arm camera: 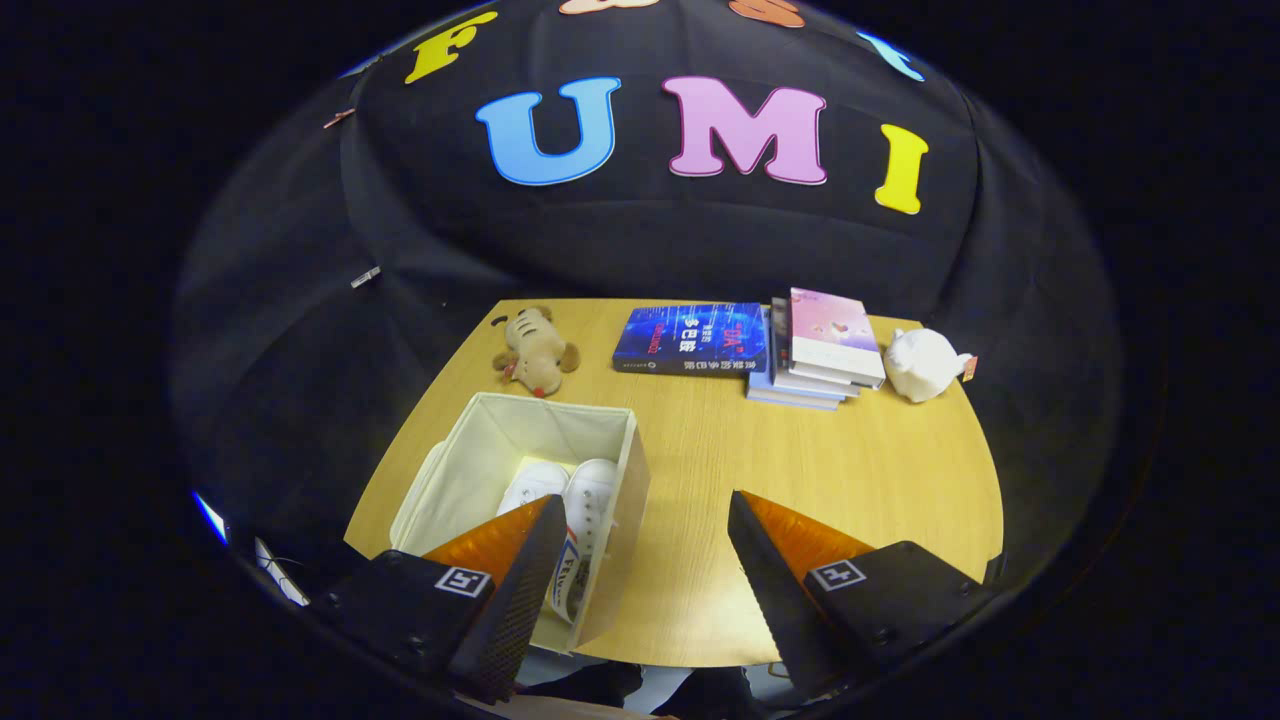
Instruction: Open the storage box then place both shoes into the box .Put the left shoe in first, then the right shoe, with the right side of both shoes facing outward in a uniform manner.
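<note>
The gripper (640, 560) hangs above the table (850, 480) with its fingers spread wide and nothing between them. Under the left finger (515, 580) stands the open cloth box (470, 470), and both white shoes (570, 500) lie side by side inside it. Beyond are books (760, 345), a brown plush toy (535, 350) and a white plush toy (922, 364).

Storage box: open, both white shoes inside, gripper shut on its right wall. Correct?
Not quite. The gripper view shows the gripper open, fingers spread wide and pressing on nothing. The left finger sits over the storage box; the right is over bare table. The box is open, with both white shoes inside.
</note>
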Demonstrator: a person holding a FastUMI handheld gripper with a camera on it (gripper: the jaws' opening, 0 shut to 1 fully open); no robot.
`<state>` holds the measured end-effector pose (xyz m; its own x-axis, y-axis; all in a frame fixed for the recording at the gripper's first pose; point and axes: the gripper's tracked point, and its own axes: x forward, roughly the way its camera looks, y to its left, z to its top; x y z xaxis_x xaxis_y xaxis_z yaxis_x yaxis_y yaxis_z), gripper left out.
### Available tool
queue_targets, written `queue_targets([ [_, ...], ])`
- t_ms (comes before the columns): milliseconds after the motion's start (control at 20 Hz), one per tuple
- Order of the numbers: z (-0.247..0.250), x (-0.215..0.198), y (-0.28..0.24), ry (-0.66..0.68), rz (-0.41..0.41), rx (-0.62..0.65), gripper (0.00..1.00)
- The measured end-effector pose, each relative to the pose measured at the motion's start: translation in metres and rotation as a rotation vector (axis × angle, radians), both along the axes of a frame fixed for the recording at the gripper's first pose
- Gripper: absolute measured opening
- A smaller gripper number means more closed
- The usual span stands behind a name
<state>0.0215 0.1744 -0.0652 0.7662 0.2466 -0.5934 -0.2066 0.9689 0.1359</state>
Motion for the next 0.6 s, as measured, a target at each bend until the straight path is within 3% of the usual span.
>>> queue_targets([
  [400,0.095,0.024,-0.089,-0.356,-0.113,0.052,0.99],
  [600,0.131,0.025,-0.136,-0.51,-0.112,0.048,0.99],
])
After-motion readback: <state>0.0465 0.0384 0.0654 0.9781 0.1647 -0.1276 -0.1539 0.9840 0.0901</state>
